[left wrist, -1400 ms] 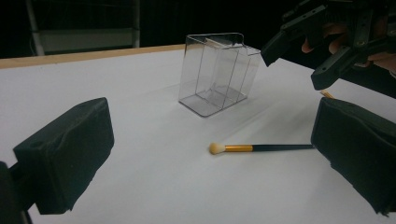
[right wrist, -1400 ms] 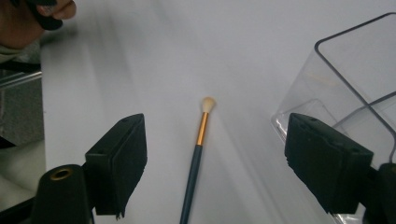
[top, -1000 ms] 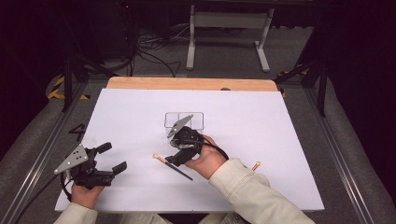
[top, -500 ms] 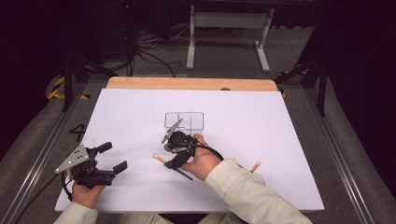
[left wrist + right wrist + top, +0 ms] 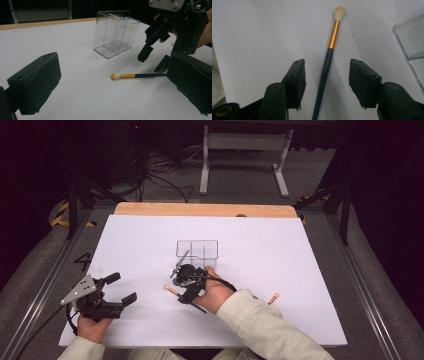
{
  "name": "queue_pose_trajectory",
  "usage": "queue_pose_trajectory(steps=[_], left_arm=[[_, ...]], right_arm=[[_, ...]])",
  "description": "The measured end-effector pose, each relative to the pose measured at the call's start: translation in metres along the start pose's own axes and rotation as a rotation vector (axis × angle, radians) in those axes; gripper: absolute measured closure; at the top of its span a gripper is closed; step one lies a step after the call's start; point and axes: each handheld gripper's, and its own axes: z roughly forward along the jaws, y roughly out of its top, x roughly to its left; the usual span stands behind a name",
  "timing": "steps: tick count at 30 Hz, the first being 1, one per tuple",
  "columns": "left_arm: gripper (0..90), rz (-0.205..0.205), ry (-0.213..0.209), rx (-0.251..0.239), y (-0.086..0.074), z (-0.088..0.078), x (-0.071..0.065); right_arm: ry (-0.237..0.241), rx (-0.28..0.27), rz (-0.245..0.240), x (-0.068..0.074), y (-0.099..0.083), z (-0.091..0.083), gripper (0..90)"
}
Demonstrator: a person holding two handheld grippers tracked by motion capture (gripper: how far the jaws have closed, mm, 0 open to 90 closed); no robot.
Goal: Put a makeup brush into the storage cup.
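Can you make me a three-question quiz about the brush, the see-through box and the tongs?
1. Where is the brush?
A. in the box
B. flat on the table
C. on the floor
2. What colour is its band?
A. gold
B. red
C. blue
3. What are the right tongs doing?
A. squeezing the brush
B. holding the box
C. straddling the brush, apart from it

Answers: 1 B, it lies on the white table beside the box. 2 A, gold shows below the pale tip. 3 C, the tongs have just been closing, with gaps on both sides.
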Motion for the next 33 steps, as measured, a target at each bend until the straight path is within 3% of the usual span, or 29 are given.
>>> queue_pose_trajectory(steps=[12,33], left_arm=[[0.1,0.001,0.005,0.004,0.000,0.000,-0.001],[1.2,0.006,0.039,0.029,-0.001,0.002,0.000]], right_arm=[[0.006,0.030,0.004,-0.001,0.000,0.007,53.2],[-0.031,0.071,-0.016,-0.002,0.001,0.021,68.4]])
